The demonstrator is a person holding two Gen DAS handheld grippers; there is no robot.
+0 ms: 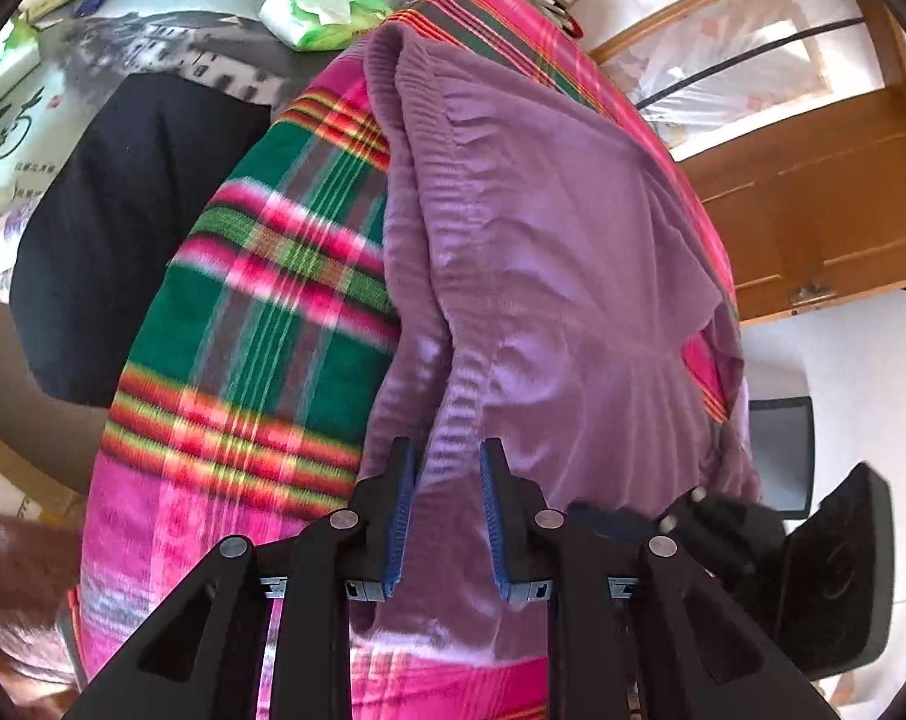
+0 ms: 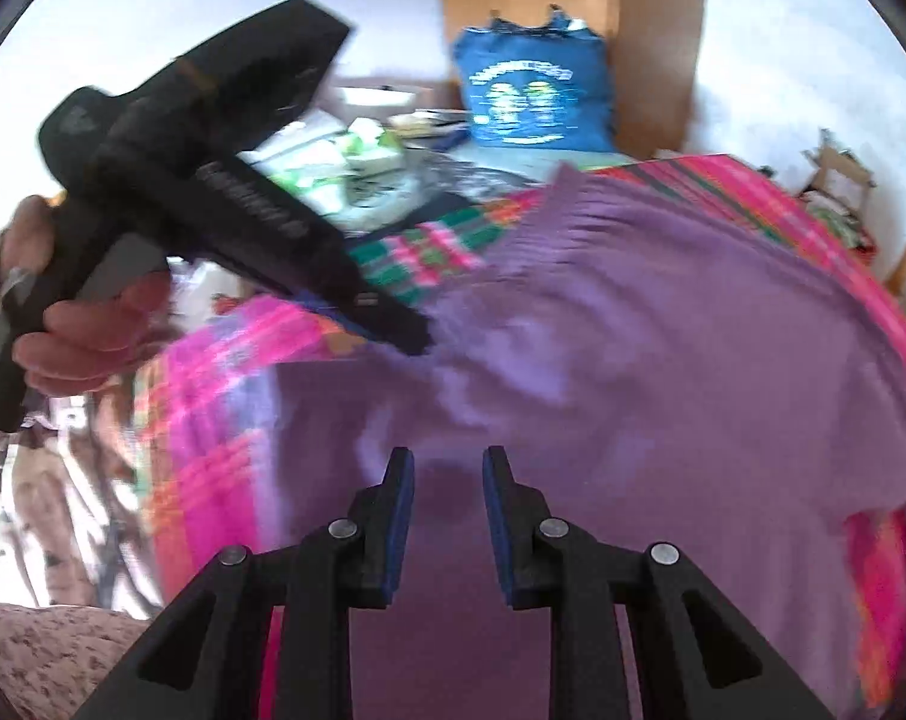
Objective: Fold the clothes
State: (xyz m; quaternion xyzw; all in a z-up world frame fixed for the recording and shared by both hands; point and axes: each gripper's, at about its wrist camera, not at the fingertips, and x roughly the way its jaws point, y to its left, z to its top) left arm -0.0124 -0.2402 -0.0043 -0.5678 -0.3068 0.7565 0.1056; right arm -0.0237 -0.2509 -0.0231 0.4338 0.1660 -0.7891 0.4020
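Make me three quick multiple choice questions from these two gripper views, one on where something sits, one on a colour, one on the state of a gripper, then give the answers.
1. What does the purple garment lie on?
A. a striped blanket
B. a bare wooden floor
C. a chair seat

2. What colour is the bag standing at the far end?
A. yellow
B. blue
C. white

3. How do the left gripper's jaws stand?
A. clamped on a sleeve
B. shut on nothing
C. open, with the garment behind the gap

Answers:
1 A, the pink and green striped blanket shows all round it.
2 B, blue with pale print.
3 C, a clear gap shows between the blue pads.
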